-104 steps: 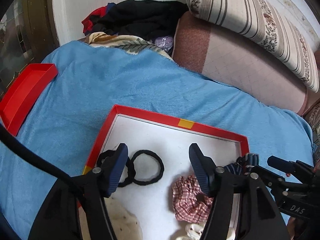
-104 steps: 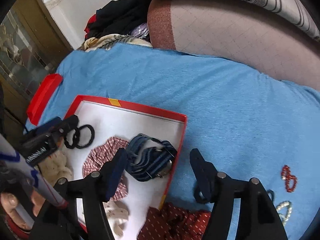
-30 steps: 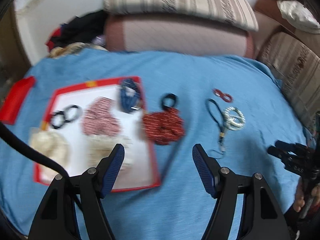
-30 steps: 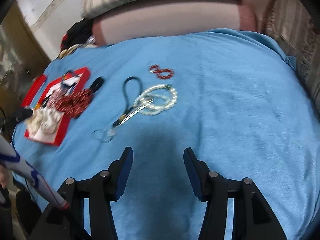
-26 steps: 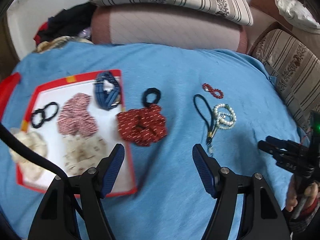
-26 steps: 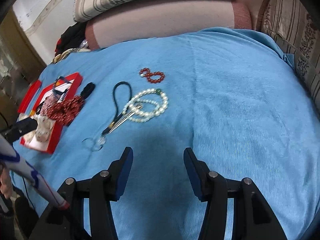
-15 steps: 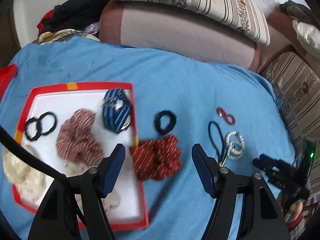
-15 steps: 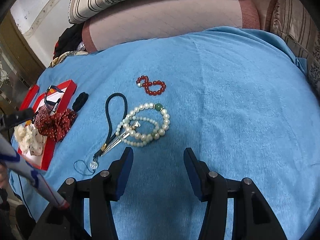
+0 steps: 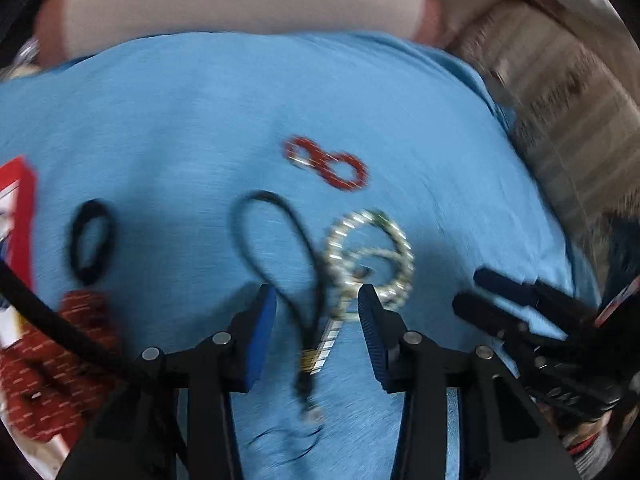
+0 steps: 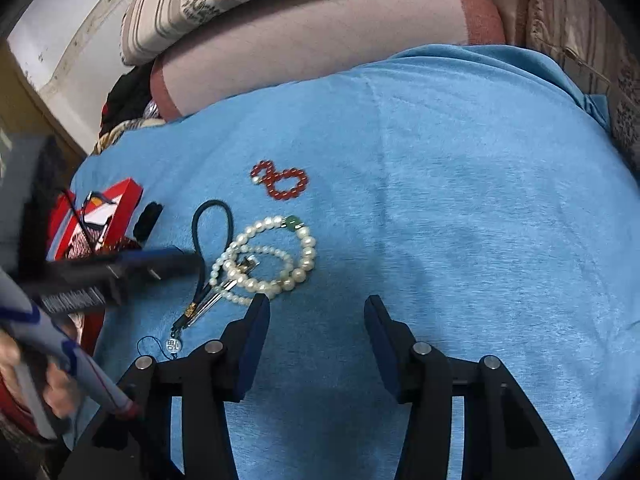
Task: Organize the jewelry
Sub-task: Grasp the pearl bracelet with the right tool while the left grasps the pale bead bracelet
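On the blue cloth lie a pearl bracelet (image 10: 272, 256), a black cord lanyard with a charm (image 10: 208, 248) and a red bead bracelet (image 10: 280, 182). My left gripper (image 9: 316, 300) is open and hovers just above the black cord (image 9: 276, 248) and the pearl bracelet (image 9: 368, 252); the view is blurred. The red bead bracelet (image 9: 326, 162) lies beyond them. My right gripper (image 10: 316, 308) is open and empty, just right of and nearer than the pearls. The left gripper (image 10: 120, 266) shows at the left of the right wrist view, reaching over the cord.
A red tray (image 10: 124, 200) sits at the left with hair ties in it. A dark red scrunchie (image 9: 52, 368) and a black hair tie (image 9: 90, 248) lie on the cloth beside it. Cushions (image 10: 320, 36) line the far edge. The other gripper (image 9: 532, 320) is at right.
My left gripper has swung right from the tray and come down low over the cord and pearls. My right gripper has moved closer to the pearls.
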{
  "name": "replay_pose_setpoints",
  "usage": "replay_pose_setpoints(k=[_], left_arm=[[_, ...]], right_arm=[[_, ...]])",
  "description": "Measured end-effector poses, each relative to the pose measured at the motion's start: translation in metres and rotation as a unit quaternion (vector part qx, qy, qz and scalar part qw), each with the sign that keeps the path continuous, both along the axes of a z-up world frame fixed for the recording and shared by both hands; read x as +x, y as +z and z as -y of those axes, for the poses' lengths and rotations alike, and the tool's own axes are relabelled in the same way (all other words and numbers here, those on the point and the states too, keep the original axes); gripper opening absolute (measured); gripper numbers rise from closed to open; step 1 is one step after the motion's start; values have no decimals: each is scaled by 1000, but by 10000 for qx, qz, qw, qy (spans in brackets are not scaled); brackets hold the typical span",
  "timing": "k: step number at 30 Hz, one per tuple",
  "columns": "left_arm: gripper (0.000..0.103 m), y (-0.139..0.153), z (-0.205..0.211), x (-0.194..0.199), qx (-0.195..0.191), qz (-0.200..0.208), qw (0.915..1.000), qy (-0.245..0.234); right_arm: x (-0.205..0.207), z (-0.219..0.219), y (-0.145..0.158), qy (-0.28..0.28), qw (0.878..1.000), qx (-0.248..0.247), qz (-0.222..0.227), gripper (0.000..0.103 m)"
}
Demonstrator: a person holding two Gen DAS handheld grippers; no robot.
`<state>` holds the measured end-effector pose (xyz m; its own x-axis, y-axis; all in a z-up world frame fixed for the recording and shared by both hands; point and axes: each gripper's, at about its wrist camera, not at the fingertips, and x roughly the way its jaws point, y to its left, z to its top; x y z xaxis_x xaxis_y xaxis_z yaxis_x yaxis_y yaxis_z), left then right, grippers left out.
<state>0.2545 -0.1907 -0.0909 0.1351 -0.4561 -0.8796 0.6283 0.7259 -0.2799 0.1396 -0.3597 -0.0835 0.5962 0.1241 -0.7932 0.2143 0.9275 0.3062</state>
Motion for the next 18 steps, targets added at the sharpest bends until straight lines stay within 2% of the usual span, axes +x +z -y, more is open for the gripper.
replay_pose_setpoints(k=[2,3,4,6,7,8,9,18], left_arm=[[41,-6,13,-7,80,105,9998,-162],[36,-7,17,-9,113,169,9996,-201],[21,-8,20,-9,111,139,9996,-219],[19,-9,21,-8,37,17,9999,-118],[10,-7,19,-8,-10,19,10000,-60],[10,-4,17,-8,-40,37,10000,-6],[5,1,13,-8,-95,24,9999,45],[5,60,-47,-16,-649,320,9964,433]], right_arm=[[-4,5,0,-40,10000,31,-2,54],[-6,8,0,-57,10000,31,-4,54],[-7,10,1,-60,10000,26,-4,54],[-11,13,1,-62,10000,3,-5,54],[-12,14,1,-76,10000,-3,-3,54],[-13,16,1,-100,9999,8,5,54],[-15,18,1,-128,9999,30,20,54],[-12,16,1,-101,9998,158,21,53]])
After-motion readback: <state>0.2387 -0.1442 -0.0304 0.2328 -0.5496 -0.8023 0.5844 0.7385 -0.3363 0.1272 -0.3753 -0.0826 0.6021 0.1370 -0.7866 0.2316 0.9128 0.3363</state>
